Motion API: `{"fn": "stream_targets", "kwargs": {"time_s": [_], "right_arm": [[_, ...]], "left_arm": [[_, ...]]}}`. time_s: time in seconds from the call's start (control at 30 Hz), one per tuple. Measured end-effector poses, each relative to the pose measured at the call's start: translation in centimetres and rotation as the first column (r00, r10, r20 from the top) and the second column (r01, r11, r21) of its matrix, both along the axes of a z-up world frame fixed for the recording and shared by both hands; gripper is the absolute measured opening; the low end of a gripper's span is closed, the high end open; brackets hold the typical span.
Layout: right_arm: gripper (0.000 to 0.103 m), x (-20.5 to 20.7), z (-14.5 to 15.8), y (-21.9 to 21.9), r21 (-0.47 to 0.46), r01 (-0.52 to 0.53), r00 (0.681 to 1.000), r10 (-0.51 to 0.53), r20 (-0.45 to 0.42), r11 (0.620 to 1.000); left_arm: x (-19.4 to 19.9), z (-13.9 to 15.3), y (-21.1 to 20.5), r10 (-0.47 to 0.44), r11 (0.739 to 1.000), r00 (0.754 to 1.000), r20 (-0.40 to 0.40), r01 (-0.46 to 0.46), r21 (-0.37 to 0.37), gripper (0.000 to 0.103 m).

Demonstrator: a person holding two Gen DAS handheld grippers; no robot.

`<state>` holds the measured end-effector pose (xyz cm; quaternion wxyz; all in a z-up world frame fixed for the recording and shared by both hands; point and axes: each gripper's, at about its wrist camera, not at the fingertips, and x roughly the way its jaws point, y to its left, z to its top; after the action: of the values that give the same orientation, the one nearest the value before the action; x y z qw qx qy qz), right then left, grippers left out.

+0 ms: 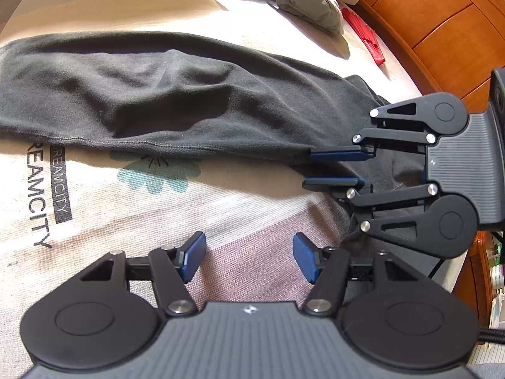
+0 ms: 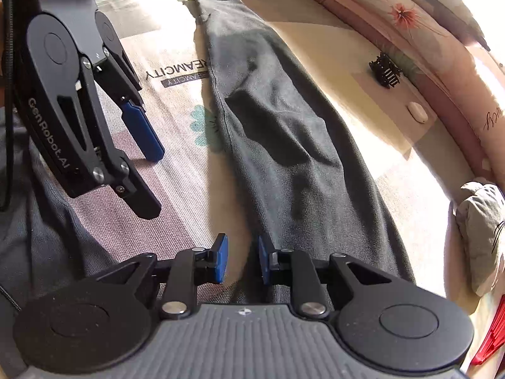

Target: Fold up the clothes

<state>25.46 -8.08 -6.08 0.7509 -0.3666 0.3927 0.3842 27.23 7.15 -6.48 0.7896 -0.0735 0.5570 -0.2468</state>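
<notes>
Where sheet [image 1: 104, 208] reads "REAMCITY" (cut off), dark garment [image 1: 164, 101] overlaps.

Each hand-held gripper, left [image 1: 249, 257] and right [image 2: 241, 260], is black with blue pads, silver screws, and a ribbed grey body; one linkage reads "GenRobot.AI".

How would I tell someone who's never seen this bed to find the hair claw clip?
Start at the long dark grey garment stretched along the bed. Look across it toward the pink floral bedding at the bed's edge. The black hair claw clip lies there, toothed and spiky, unlike the smooth white oval case nearby.
</notes>
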Motion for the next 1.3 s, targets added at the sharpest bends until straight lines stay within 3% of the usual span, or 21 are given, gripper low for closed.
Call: {"fn": "stream_targets", "kwargs": {"time_s": [0.2, 0.47, 0.63, 0.7, 0.73, 0.8, 1.03, 1.1, 1.2, 1.3], "right_arm": [[0.024, 1.4, -0.6, -0.5, 0.001, 0.069, 0.998, -0.069, -0.016, 0.998], [0.023, 4.6, -1.2, -1.3, 0.081, 0.278, 0.948, -0.259, -0.186, 0.957], [0.024, 4.8, -1.3, -0.8, 0.053, 0.265, 0.948, -0.25, -0.197, 0.963], [0.018, 5.7, -1.1, -1.1, 0.062, 0.299, 0.928, -0.275, -0.249, 0.952], [0.009, 6.2, -0.9, -1.3, 0.069, 0.308, 0.919, -0.278, -0.279, 0.949], [0.005, 6.9, -0.6, -1.6, 0.09, 0.298, 0.901, -0.249, -0.354, 0.95], [0.005, 5.3, -0.6, -0.7, 0.106, 0.21, 0.858, -0.132, -0.496, 0.972], [0.009, 5.6, -0.7, -1.1, 0.105, 0.237, 0.828, -0.144, -0.542, 0.966], [0.01, 5.6, 0.4, -1.9, 0.121, 0.288, 0.836, -0.188, -0.516, 0.95], [0.011, 5.5, 1.6, -3.5, 0.151, 0.402, 0.819, -0.281, -0.499, 0.903]], "left_arm": [[0.0, -0.1, -0.1, -0.001, 1.0, 1.0, 0.001, 0.001, 0.0, 0.061], [0.1, -0.1, -0.1, -0.002, 1.0, 1.0, 0.0, 0.002, -0.006, 0.061], [0.1, -0.1, -0.1, 0.001, 1.0, 1.0, -0.001, -0.001, -0.012, 0.062], [0.2, -0.2, -0.1, 0.004, 1.0, 1.0, -0.002, -0.004, -0.014, 0.062], [0.2, -0.2, -0.1, 0.005, 1.0, 1.0, -0.002, -0.005, -0.014, 0.062], [0.2, -0.2, -0.1, 0.005, 1.0, 1.0, -0.002, -0.005, -0.015, 0.062], [-0.2, 0.2, 0.3, -0.01, 1.0, 1.0, -0.012, 0.01, 0.005, 0.062], [-0.3, 0.5, 0.4, -0.018, 1.0, 1.0, -0.012, 0.018, 0.021, 0.062], [0.0, 1.1, 0.6, -0.025, 0.999, 1.0, 0.007, 0.025, 0.04, 0.062], [0.7, 1.7, 0.8, -0.028, 0.998, 0.999, 0.031, 0.027, 0.054, 0.062]]}}
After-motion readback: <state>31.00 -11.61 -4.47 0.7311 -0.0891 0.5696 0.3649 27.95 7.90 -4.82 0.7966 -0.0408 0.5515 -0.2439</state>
